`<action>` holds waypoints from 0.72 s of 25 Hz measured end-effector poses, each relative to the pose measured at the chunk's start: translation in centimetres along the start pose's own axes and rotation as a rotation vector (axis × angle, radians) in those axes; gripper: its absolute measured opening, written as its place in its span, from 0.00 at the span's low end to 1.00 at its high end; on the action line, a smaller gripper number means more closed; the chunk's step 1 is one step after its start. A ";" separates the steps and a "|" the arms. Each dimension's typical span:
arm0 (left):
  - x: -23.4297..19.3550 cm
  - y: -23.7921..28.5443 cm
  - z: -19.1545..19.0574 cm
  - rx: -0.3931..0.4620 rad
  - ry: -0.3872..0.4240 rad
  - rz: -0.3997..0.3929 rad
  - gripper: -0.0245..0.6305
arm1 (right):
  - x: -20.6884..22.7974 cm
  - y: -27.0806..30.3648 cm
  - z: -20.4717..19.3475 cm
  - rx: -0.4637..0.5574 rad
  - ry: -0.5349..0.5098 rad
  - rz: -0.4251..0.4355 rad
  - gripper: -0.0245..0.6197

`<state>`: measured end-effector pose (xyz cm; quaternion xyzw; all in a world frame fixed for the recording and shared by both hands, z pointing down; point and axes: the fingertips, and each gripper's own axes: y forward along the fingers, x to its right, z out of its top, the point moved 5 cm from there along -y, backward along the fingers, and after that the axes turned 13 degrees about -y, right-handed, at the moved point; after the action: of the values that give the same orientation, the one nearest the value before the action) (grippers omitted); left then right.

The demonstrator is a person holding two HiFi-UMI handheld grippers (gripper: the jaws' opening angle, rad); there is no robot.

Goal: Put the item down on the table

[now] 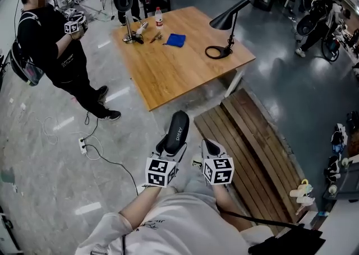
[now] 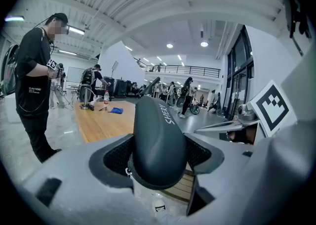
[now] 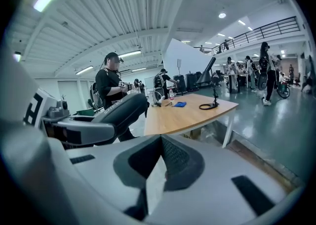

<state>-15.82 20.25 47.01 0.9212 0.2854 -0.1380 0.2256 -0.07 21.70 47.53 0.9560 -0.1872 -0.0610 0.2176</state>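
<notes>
Left claw (image 1: 167,153) gripping a dark oblong case (image 1: 177,129), up in the air and well short of the worktop (image 1: 179,74).

In my left gripper view the jaws stand wide, both pads pressed on the case's sides. Its long end, with white lettering, sticks out ahead toward the worktop. My right claw (image 3: 159,159) sits just beside the left one, jaws closed together with nothing in them. Under both I see grey floor, with a slatted wooden platform (image 1: 255,147) off to the right. The wooden worktop carries a black desk lamp (image 1: 227,21), a blue cloth (image 1: 175,40) and a bottle (image 1: 159,17) toward its far side. A person in black (image 1: 59,52) stands at its left, holding a marker cube.
</notes>
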 end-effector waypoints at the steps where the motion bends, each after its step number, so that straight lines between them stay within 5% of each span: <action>1: -0.3 1.1 0.3 0.001 -0.005 0.005 0.53 | 0.9 0.9 0.2 -0.002 0.003 0.004 0.05; 18: -0.7 22.1 10.2 0.029 0.006 0.057 0.53 | 18.6 15.5 7.9 0.048 -0.016 0.079 0.05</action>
<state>-4.65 -1.32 45.97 0.9325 0.2576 -0.1330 0.2154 10.36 -1.55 46.58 0.9523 -0.2280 -0.0552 0.1952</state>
